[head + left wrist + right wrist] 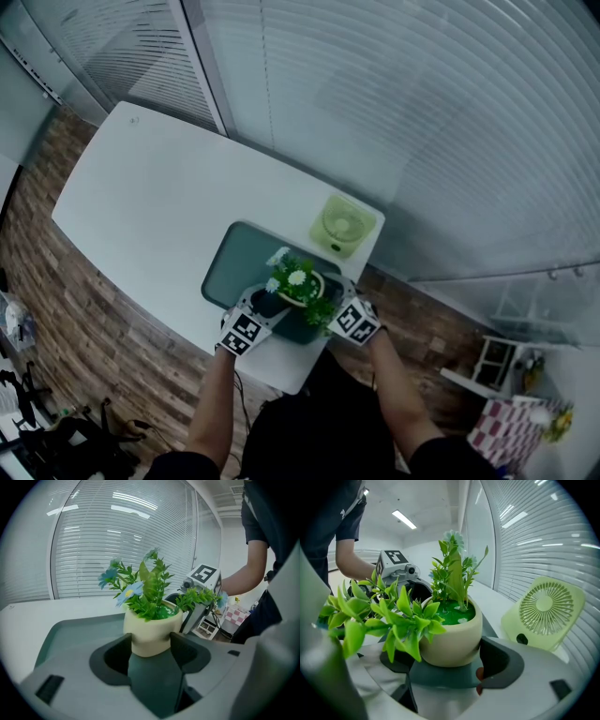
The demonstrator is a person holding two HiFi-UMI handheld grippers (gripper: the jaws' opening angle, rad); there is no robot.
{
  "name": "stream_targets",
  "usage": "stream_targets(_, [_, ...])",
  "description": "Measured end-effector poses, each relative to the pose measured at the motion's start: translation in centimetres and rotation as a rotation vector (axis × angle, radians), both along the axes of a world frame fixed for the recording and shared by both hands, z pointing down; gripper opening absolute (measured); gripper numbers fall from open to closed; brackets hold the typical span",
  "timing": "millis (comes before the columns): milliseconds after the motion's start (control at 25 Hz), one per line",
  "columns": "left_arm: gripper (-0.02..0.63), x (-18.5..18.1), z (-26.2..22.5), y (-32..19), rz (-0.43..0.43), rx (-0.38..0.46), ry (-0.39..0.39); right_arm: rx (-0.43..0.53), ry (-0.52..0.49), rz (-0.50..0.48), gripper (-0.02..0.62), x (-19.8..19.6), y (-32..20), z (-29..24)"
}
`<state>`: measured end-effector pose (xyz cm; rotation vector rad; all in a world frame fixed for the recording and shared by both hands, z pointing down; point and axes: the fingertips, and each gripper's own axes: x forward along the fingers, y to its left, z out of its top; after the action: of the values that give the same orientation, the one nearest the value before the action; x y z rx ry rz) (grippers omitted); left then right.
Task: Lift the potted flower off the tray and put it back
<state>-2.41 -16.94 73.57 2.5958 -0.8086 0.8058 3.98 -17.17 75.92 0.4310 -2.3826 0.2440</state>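
Potted flower (298, 284) is over the tray's (234, 265) near end, its cream pot clamped by both left tongs (267, 303) and right tongs (330, 307).

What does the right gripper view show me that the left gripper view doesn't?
Only the right gripper view: the green fan standing on the table beside the pot, and the marker cube of the other gripper behind the leaves.

Only the left gripper view: the tray stretching behind the pot, a pink checkered box in the background, and the opposite marker cube.

Both: the potted flower held between that view's own tongs, the right gripper and the left gripper from opposite sides, with window blinds behind.
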Motion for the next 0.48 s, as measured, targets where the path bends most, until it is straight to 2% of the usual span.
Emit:
stream_targets(360, [0.262, 0.02, -0.09, 0.04, 0.009, 0.011, 0.013, 0.002, 0.002, 0.002, 0.383, 0.06, 0.06, -0.10])
stream_targets(480, [0.261, -0.03, -0.04, -0.15, -0.028, 0.025, 0.028, 0.004, -0.015, 0.015, 0.383, 0.27, -0.19, -0.06])
